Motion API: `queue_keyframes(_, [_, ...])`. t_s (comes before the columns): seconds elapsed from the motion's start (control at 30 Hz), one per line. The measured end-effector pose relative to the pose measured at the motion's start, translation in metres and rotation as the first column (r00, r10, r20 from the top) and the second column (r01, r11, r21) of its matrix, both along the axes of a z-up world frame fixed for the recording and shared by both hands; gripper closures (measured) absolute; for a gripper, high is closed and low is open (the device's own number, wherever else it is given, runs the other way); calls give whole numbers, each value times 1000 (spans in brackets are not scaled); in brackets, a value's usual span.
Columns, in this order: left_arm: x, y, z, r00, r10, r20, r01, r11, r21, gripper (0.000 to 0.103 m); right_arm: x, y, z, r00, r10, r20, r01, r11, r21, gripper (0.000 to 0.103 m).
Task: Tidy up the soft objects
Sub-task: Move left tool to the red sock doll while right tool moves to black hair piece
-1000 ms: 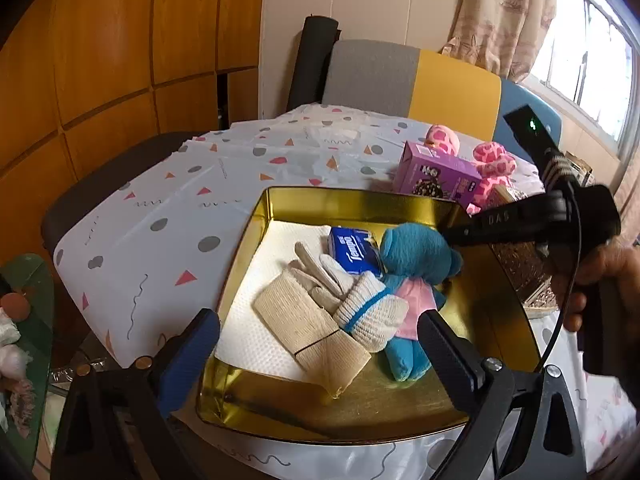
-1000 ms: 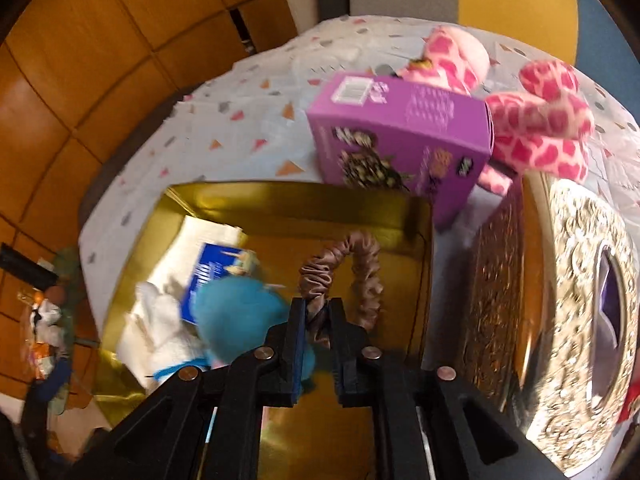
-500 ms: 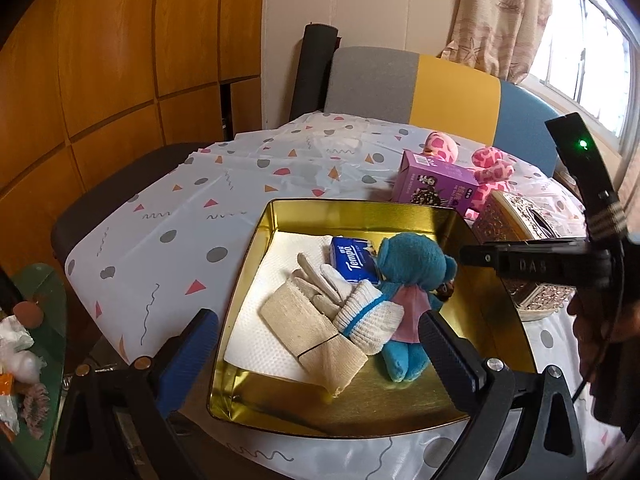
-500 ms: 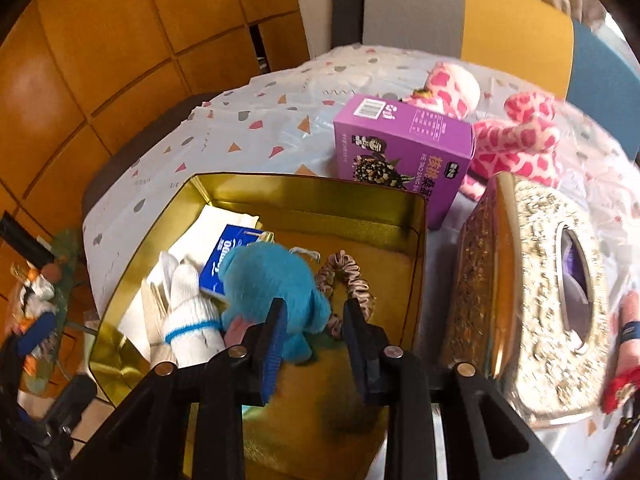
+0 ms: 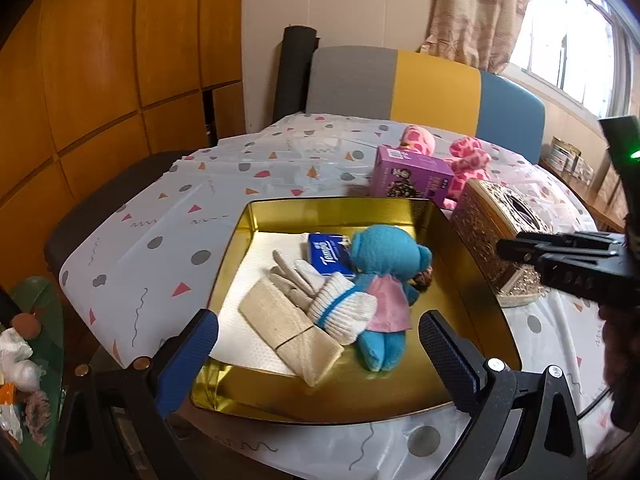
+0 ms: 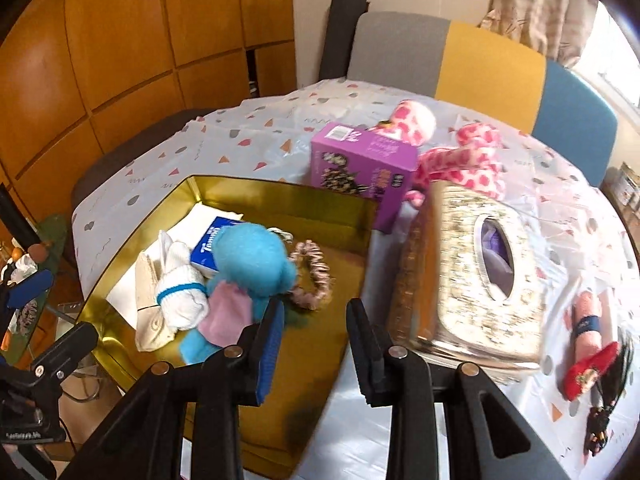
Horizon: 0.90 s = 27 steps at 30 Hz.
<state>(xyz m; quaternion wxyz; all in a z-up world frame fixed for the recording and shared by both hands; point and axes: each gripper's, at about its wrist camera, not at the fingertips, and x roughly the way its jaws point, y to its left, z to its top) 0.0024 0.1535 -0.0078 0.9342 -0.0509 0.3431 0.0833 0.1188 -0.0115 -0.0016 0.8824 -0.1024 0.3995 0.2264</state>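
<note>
A gold tin tray (image 5: 340,210) (image 6: 280,200) holds a blue plush toy (image 5: 384,264) (image 6: 248,260), white gloves and a rolled sock (image 5: 344,312) (image 6: 180,288), a beige cloth (image 5: 280,324), a blue tissue pack (image 5: 328,256) and a pinkish-brown scrunchie (image 6: 312,276). The scrunchie lies loose beside the plush. My right gripper (image 6: 316,320) hovers above the tray's near right part, jaws opening with nothing between them; it also shows side-on at the right (image 5: 508,250) of the left wrist view. My left gripper (image 5: 316,344) stands wide open at the tray's near edge, empty.
A purple box (image 6: 360,168) and a pink spotted plush (image 6: 460,160) lie behind the tray. An ornate gold tissue box (image 6: 480,280) stands right of it. A red and pink item (image 6: 588,344) lies at the far right. A colour-block chair (image 5: 400,80) stands behind the table.
My right gripper let go of the scrunchie, which now lies in the tray beside the plush, then opened and drew back up and to the right. The left gripper stayed about where it was.
</note>
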Motion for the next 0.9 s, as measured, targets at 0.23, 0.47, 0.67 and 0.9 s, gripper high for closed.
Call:
queue_keyframes(0.23, [0, -16, 0, 999, -48, -9, 48, 999, 17, 2, -8, -43, 14, 996, -72, 53, 70, 997, 28, 71])
queue_keyframes(0.47, [4, -31, 1, 997, -81, -17, 82, 996, 32, 2, -5, -99, 16, 977, -200, 70, 198, 980, 36, 71])
queue_keyframes(0.67, [7, -47, 1, 991, -130, -26, 131, 990, 47, 2, -3, -162, 15, 939, -339, 64, 336, 941, 47, 71])
queue_keyframes(0.9, [12, -72, 5, 979, -200, -31, 202, 977, 71, 2, -2, -259, 17, 824, -565, 39, 558, 822, 116, 71])
